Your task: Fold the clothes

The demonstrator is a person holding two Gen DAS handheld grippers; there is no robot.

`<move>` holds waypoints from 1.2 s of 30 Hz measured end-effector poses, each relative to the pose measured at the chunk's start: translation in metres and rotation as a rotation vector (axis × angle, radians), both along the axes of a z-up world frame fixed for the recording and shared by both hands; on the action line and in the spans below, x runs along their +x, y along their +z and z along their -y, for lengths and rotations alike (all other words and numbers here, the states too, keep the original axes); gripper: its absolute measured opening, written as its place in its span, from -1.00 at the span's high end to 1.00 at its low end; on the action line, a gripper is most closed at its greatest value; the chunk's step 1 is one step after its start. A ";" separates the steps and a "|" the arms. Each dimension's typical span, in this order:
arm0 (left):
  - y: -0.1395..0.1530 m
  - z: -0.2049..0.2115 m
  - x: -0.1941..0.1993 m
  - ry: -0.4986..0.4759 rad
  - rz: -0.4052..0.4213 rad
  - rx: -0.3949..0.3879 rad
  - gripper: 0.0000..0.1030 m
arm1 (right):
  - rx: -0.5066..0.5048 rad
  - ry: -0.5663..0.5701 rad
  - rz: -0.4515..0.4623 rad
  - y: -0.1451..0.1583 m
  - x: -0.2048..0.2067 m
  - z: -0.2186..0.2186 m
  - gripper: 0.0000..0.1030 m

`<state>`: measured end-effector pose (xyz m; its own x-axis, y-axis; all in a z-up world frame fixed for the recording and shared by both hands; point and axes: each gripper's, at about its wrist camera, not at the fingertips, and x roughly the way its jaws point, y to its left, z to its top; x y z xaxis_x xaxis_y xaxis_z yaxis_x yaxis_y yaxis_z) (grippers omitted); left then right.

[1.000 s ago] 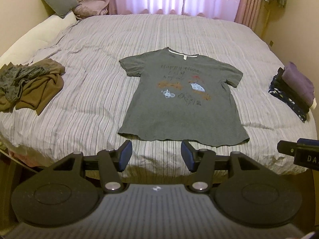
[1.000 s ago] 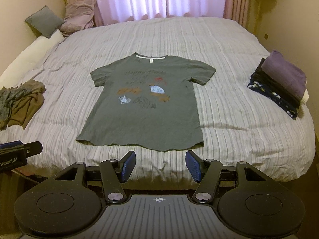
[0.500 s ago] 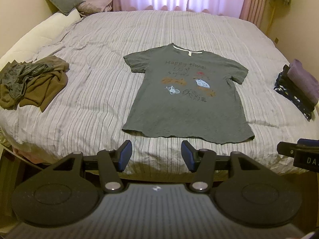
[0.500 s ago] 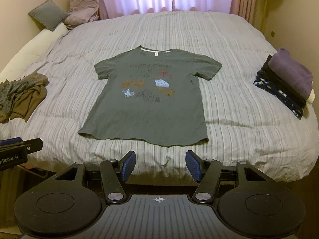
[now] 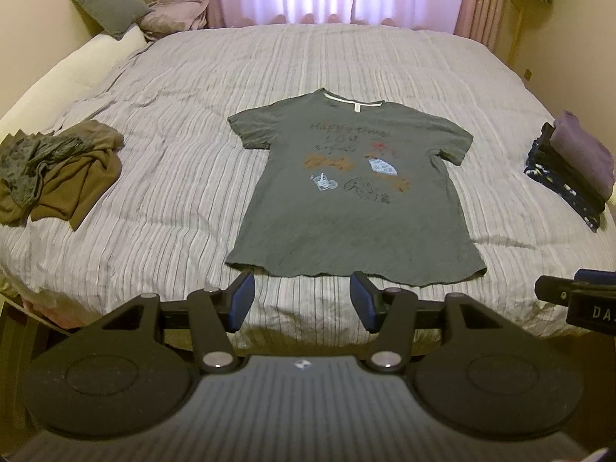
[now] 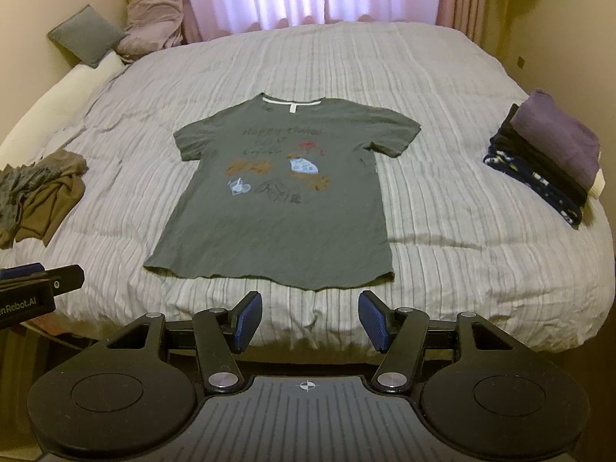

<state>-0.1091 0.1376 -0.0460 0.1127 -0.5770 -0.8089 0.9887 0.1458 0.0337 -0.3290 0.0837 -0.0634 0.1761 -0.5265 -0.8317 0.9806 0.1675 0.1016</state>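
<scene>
A grey printed T-shirt (image 5: 354, 200) (image 6: 277, 200) lies flat and face up on the striped bed (image 5: 173, 177) (image 6: 462, 211), collar toward the window. My left gripper (image 5: 302, 300) hovers open just short of the shirt's hem, near the bed's front edge, holding nothing. In the right wrist view my right gripper (image 6: 310, 321) is likewise open and empty, a little below the hem. Each gripper's side shows in the other's view, the right gripper (image 5: 577, 300) at the right edge and the left gripper (image 6: 34, 288) at the left edge.
A crumpled heap of brown and grey clothes (image 5: 54, 169) (image 6: 34, 192) sits at the bed's left side. A stack of folded clothes (image 5: 573, 165) (image 6: 546, 154) rests at the right edge. A grey pillow (image 5: 109, 4) and pink bedding (image 5: 177, 0) lie by the curtained window.
Both grippers have edged closer to the bed and the views have shifted slightly, so the shirt's hem now sits nearer the fingertips. The fingers stay open.
</scene>
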 end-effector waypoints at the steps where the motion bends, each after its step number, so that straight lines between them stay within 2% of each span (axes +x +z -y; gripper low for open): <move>1: 0.000 0.002 -0.002 -0.005 0.000 -0.003 0.02 | -0.003 -0.005 0.001 0.000 -0.002 0.001 -0.15; 10: 0.000 0.018 -0.015 -0.036 -0.004 -0.024 0.01 | -0.018 -0.045 0.005 0.005 -0.017 0.010 -0.15; 23: -0.009 0.028 -0.006 -0.026 -0.012 -0.005 0.00 | -0.006 -0.055 0.019 0.002 -0.017 0.021 -0.15; 26: -0.016 0.032 0.010 -0.010 -0.029 0.013 -0.08 | 0.013 -0.054 0.020 -0.003 -0.008 0.030 -0.15; 31: -0.034 0.054 0.053 0.043 -0.087 0.040 -0.08 | 0.058 -0.050 0.016 -0.018 0.011 0.056 -0.15; 36: -0.059 0.109 0.103 0.080 -0.149 0.040 -0.08 | 0.093 -0.117 0.016 -0.040 0.019 0.106 -0.15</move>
